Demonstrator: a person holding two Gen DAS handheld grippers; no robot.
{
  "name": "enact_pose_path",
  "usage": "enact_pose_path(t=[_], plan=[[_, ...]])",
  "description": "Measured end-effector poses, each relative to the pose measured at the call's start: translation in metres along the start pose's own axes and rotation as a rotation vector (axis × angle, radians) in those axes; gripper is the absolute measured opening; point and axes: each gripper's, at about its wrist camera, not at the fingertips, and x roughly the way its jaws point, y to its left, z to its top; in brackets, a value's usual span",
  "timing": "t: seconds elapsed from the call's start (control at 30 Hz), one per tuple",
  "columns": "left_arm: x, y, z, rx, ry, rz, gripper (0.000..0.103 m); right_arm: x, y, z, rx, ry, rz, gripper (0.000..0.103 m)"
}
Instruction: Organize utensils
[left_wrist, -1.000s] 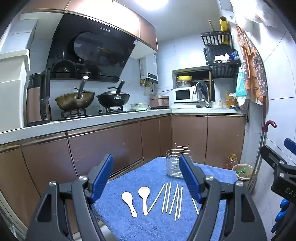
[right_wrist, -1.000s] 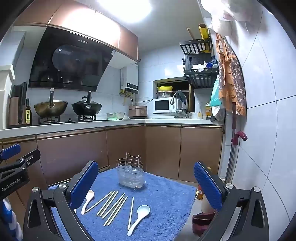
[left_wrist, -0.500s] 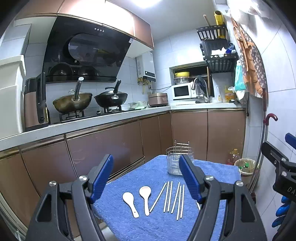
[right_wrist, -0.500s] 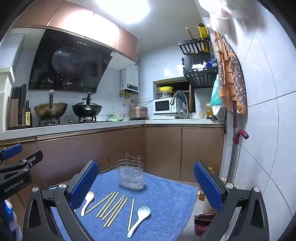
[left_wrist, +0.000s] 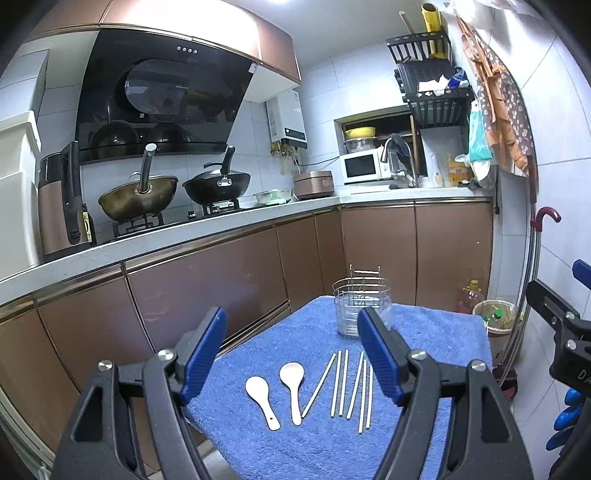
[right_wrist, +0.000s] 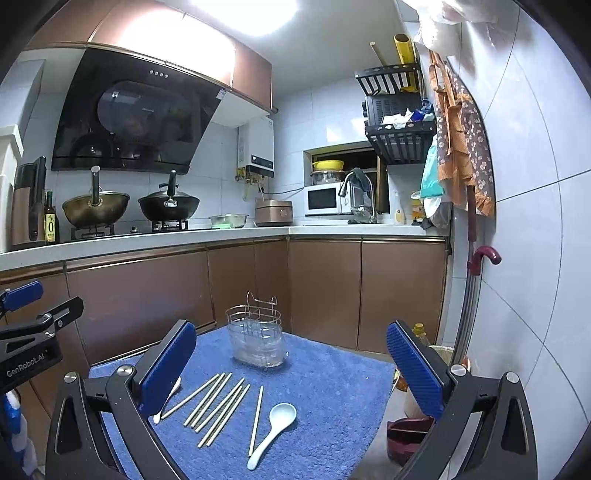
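A small table covered with a blue towel (left_wrist: 424, 332) (right_wrist: 332, 373) carries a wire utensil holder (left_wrist: 360, 308) (right_wrist: 256, 341) at its far end. In front of it lie several pale chopsticks (left_wrist: 347, 384) (right_wrist: 218, 402) in a row. Two white spoons (left_wrist: 262, 397) lie to their left in the left wrist view. In the right wrist view one white spoon (right_wrist: 273, 428) lies to their right, another (right_wrist: 168, 400) shows behind my left finger. My left gripper (left_wrist: 293, 354) and right gripper (right_wrist: 291, 365) are both open and empty, held above the near edge.
Brown kitchen cabinets (left_wrist: 221, 280) with a white counter run along the left and back. Two woks (left_wrist: 138, 192) stand on the stove. A bin (left_wrist: 496, 317) and an oil bottle (left_wrist: 469, 293) stand on the floor by the right wall, with a red-handled umbrella (right_wrist: 476, 280).
Both views have shifted slightly; the table and utensils sit a little lower and nearer in frame. The utensils have not moved. Both grippers stay open.
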Motion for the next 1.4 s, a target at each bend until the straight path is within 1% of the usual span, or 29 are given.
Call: enact_pose_path(t=[0.23, 0.57, 0.83, 1.03, 1.23, 1.3, 1.37, 1.4], plan=[[0.01, 0.0, -0.002, -0.005, 0.012, -0.018, 0.072, 0.015, -0.005, -0.007, 0.001, 0.041, 0.013, 0.103], [0.033, 0.008, -0.004, -0.054, 0.048, -0.036, 0.072, 0.035, -0.007, -0.014, 0.0, 0.088, 0.026, 0.103], [0.064, 0.009, -0.011, -0.063, 0.097, -0.065, 0.072, 0.068, -0.009, -0.029, 0.003, 0.187, 0.064, 0.103], [0.096, 0.009, -0.02, -0.082, 0.172, -0.1, 0.072, 0.096, -0.014, -0.045, 0.016, 0.288, 0.09, 0.103], [0.136, 0.022, -0.037, -0.124, 0.271, -0.13, 0.072, 0.126, -0.019, -0.064, 0.028, 0.405, 0.114, 0.103], [0.154, 0.033, -0.043, -0.169, 0.327, -0.16, 0.072, 0.139, -0.024, -0.073, 0.042, 0.458, 0.136, 0.103], [0.18, 0.054, -0.052, -0.247, 0.407, -0.223, 0.072, 0.151, -0.032, -0.082, 0.064, 0.522, 0.152, 0.102], [0.191, 0.063, -0.056, -0.28, 0.438, -0.257, 0.072, 0.158, -0.035, -0.086, 0.074, 0.559, 0.162, 0.098]])
